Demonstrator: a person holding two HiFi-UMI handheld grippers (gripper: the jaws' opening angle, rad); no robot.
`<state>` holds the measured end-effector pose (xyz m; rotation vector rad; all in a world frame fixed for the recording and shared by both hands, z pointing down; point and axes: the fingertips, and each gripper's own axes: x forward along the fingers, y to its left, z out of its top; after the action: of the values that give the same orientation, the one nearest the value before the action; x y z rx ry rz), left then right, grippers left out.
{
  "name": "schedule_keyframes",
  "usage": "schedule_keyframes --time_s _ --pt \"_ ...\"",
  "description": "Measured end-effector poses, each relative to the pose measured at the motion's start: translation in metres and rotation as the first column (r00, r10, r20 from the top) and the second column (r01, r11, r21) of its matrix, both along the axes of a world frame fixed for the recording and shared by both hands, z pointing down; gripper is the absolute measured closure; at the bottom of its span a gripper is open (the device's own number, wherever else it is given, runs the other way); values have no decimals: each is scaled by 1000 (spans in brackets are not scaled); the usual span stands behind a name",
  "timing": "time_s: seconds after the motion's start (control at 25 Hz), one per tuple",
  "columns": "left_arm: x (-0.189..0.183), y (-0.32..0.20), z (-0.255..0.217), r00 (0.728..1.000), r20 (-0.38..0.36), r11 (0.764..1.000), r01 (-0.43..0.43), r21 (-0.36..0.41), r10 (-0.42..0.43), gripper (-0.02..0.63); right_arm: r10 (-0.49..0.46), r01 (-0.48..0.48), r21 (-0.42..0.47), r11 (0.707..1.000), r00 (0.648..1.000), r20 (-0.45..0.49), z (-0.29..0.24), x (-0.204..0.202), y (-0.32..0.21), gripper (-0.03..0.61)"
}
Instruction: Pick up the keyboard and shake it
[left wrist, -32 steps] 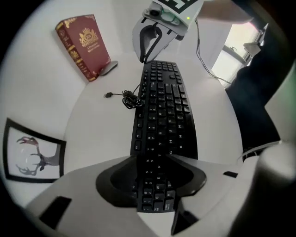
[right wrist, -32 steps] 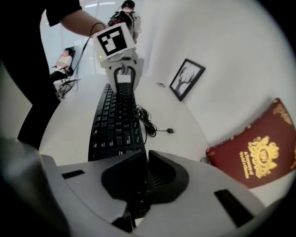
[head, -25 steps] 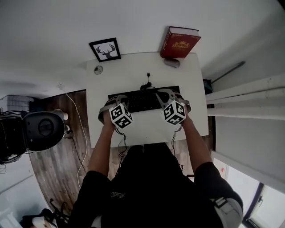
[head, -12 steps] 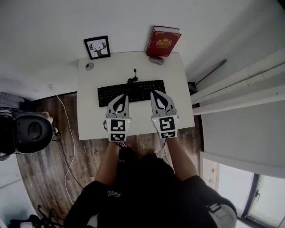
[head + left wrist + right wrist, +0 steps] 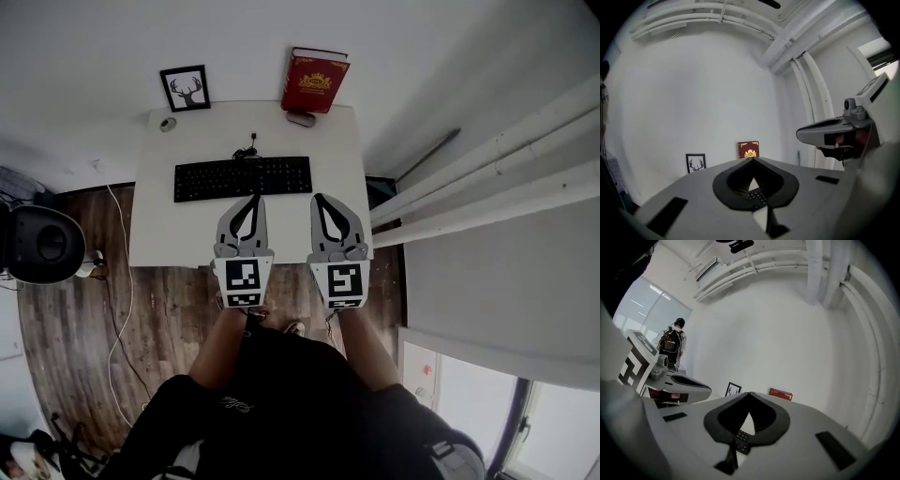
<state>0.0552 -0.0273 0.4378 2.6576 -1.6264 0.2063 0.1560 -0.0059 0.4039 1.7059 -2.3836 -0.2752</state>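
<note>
Keyboard [image 5: 243, 178], head view: black, long and slim, flat on the far half of the white worktop [image 5: 187, 234], long side across; thin black cable [image 5: 249, 148] at its back edge.
Left hand-held gripper [image 5: 251, 199], head view: raised over the near worktop, tip toward the keyboard's near edge, apart from it.
Right hand-held gripper [image 5: 321, 197], head view: alongside the left, same pose, also apart from the keyboard.
Back of worktop, head view: framed antler picture [image 5: 185, 88] and red book [image 5: 315, 81] upright against the wall; small grey item [image 5: 301, 118] just before the book; small round item [image 5: 168, 123] near the frame.
Left gripper view: jaws together, tips meeting, nothing clamped; black keys glimpsed below through the opening behind the tips; frame and book beyond.
Right gripper view: jaws together, nothing between; keys below in the same way; person [image 5: 672, 345] standing far off at left.
</note>
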Motion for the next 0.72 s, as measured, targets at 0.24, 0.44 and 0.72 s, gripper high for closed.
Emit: schedule_keyframes --time_s 0.24,0.44,0.72 --pt "43 40 -2 999 15 999 -31 8 31 612 -3 3 28 1000 1000 12 -4 34 39 557" --pt "62 65 -8 999 29 999 -34 35 33 612 -17 17 57 998 1000 4 -8 46 63 557" --pt "72 89 -9 999 31 998 -35 43 33 612 -35 35 63 997 999 -1 -8 52 83 557"
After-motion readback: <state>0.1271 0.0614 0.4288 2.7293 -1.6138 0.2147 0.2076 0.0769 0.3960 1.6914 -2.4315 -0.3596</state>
